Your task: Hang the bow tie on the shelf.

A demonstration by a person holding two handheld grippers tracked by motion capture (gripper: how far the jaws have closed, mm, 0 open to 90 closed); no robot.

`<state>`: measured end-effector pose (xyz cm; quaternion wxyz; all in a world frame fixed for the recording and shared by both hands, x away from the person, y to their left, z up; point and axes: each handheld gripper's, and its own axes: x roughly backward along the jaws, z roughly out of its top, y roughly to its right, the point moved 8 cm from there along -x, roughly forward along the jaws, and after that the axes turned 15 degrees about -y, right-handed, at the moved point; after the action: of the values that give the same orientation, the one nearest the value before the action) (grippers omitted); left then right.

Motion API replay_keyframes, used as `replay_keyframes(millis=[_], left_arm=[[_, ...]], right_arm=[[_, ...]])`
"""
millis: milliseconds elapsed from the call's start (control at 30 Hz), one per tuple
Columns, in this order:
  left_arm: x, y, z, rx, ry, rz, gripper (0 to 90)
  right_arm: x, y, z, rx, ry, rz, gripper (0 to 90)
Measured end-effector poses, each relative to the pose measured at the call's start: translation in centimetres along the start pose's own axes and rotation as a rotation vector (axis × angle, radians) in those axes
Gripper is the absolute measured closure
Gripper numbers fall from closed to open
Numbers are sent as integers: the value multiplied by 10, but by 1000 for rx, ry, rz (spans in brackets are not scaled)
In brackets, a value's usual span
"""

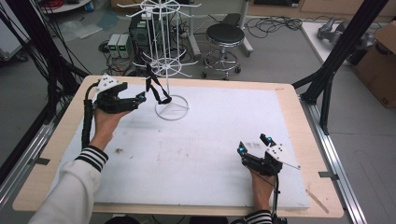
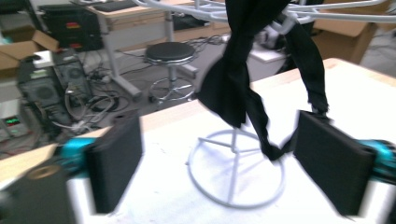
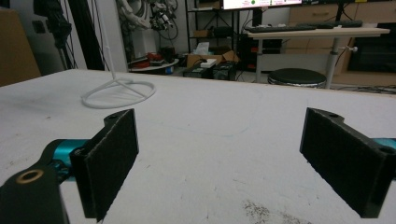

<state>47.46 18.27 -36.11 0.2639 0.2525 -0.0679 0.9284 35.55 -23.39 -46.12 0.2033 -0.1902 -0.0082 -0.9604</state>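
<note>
The jaws of the left gripper point(image 1: 141, 97) stand apart near the bench's far-left corner, beside the black strap point(image 1: 156, 88) draped on the white rack point(image 1: 164, 65); a careless pull could tip it. The right gripper point(image 1: 254, 144) jaws gape empty near the right edge.

1. I see a round black-cushioned stool with chrome legs point(image 1: 224, 39) on the grey floor beyond my table.
2. Grey computer boxes point(image 1: 122, 44) sit left of it among tangled cables.
3. A brown cardboard box point(image 1: 380, 65) stands far right.
</note>
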Motion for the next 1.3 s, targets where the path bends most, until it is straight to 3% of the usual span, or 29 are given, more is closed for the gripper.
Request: replay_keyframes(millis=[133,233,400,600,767,867,1067,1300], left_arm=[[13,2,-8,-32,48,-37,98],[32,3,-21,-53,87,-52,93],[59,-6,-51,-75,135,-26,94],[82,-12,-100,-52,210,-10,94],[85,-10,-141,-14,251,-3,94],[83,-6,-155,-5,248,-20,94],[88,-3,-156,-19,311,-10,103],[88,-3,-156,-14,310,-9,105]], right_arm=[[0,0,0,2,-1,-2,107],[0,0,0,0,-1,-3,106],[0,0,0,-5,-3,0,107],[0,0,0,-2,-3,-1,107],[0,0,0,-1,-2,-1,107],[0,-1,0,0,-3,-2,106],[0,-1,0,2,0,-4,106],[0,0,0,4,0,-8,106]])
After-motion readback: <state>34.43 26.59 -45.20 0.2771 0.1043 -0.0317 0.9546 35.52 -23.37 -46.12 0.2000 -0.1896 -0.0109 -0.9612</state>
